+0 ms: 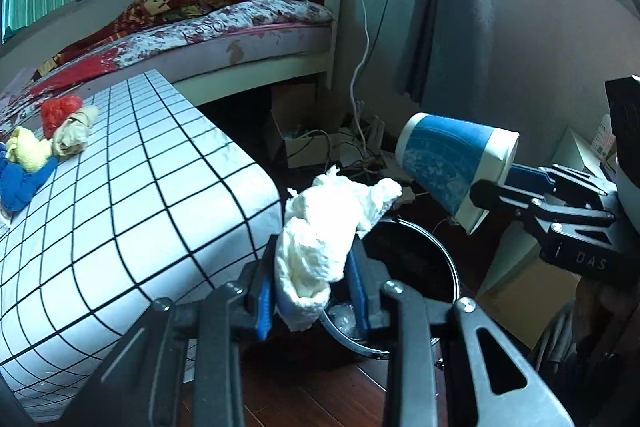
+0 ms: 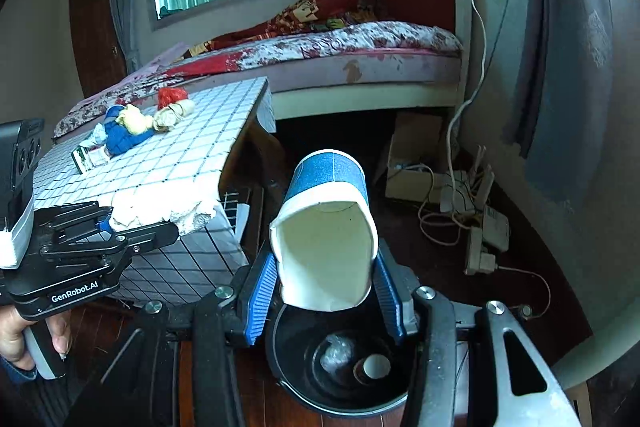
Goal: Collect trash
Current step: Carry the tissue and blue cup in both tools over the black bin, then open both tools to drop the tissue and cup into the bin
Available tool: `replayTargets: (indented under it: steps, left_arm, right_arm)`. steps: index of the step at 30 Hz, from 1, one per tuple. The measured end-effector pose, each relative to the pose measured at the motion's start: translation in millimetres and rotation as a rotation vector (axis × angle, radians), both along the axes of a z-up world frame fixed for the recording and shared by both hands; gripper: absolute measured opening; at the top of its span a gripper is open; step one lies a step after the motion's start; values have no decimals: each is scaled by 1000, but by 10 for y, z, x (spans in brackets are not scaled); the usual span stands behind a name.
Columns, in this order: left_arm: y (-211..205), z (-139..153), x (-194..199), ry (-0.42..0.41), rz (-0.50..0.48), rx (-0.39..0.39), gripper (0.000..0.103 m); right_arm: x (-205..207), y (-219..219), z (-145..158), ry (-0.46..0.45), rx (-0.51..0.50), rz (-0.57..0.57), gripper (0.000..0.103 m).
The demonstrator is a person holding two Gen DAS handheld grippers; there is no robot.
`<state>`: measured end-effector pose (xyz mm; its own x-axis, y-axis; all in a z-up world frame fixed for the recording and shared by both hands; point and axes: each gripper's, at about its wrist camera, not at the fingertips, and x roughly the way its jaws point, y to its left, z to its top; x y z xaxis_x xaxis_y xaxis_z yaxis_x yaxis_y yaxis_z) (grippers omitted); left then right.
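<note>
The bin [image 2: 340, 367] sits on the floor directly beneath the right gripper [image 2: 326, 291], its black mouth open below the fingers, with a clear plastic wad and a small cup already at the bottom. Left of both grippers stands the table [image 1: 132, 187] with its gridded cloth; more trash [image 2: 136, 127] lies far back on it, well apart from either hand.

The right gripper is clamped on the cup [image 2: 326, 227], squashing its rim into a squarish mouth, base pointing away. In my judgement the cup's far end overhangs the bin's far edge, so a release from here could tip it over the rim onto the floor among the cables [image 2: 452, 211].

The left gripper [image 1: 314, 291] is pinched on the tissue [image 1: 328, 227], which sticks up and forward past the fingertips. From the left wrist view the bin lies just ahead and right of it, only partly under the tissue. Being light and ragged, the tissue may cling to a pad or drift short, landing beside the table's edge.

With both hands crowding one mouth, the grippers could also knock together.
</note>
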<state>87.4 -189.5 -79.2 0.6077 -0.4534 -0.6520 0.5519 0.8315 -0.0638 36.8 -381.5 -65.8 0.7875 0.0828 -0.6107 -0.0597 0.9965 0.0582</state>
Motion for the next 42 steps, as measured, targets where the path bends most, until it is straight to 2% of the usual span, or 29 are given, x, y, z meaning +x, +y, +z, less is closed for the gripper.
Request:
replayTargets:
  steps: [7, 11, 13, 14, 15, 16, 17, 18, 25, 42]
  left_arm:
    - [-414, -366, 62, 136, -109, 23, 33]
    - [-551, -507, 100, 176, -143, 33, 33]
    - [-608, -552, 109, 190, -157, 36, 35]
    - [-638, -571, 114, 196, -162, 37, 37]
    - [-656, -585, 129, 202, -164, 30, 42]
    - [-666, -605, 143, 208, -152, 30, 70]
    - [-652, -617, 156, 203, -127, 31, 88]
    - [-617, -615, 153, 188, -99, 27, 102]
    - [-455, -664, 161, 152, 26, 81, 102]
    - [-228, -379, 211, 60, 73, 69, 102]
  right_arm:
    - [-12, -238, -283, 85, 11, 12, 51]
    - [6, -361, -432, 130, 16, 14, 51]
    - [24, -405, -482, 145, 25, 22, 53]
    - [45, -417, -509, 152, 26, 28, 58]
    - [69, -423, -539, 153, 15, 26, 71]
    - [96, -444, -590, 156, 2, 14, 80]
    - [128, -474, -645, 169, -12, -16, 99]
    - [151, -508, -692, 182, -22, -44, 102]
    - [241, -591, -802, 253, -96, -129, 102]
    - [197, -373, -560, 175, -136, -110, 102]
